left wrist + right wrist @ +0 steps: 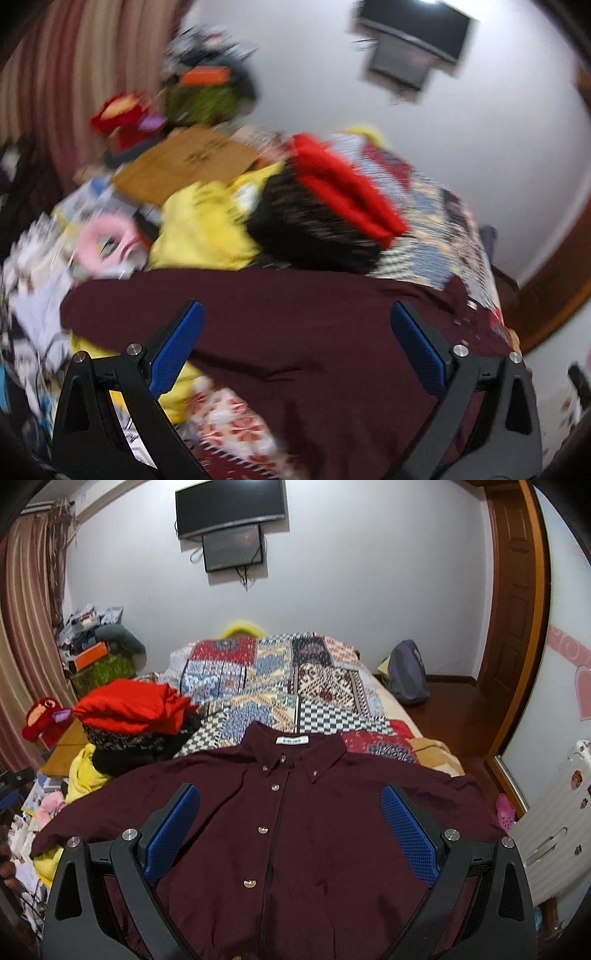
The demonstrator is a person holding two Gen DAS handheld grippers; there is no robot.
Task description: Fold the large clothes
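left wrist view, blurred: left tool spread wide, empty, over maroon shirt's left sleeve.

right wrist view: right tool agape, empty; maroon button-up shirt face-up on near bed. light, limp, likely slippery; pinch shoulder seams or hem.

Each hand-held gripper has black arms, silver screws, blue textured pads.

L claw & R claw both wide apart, nothing gripped, angled fwd/down
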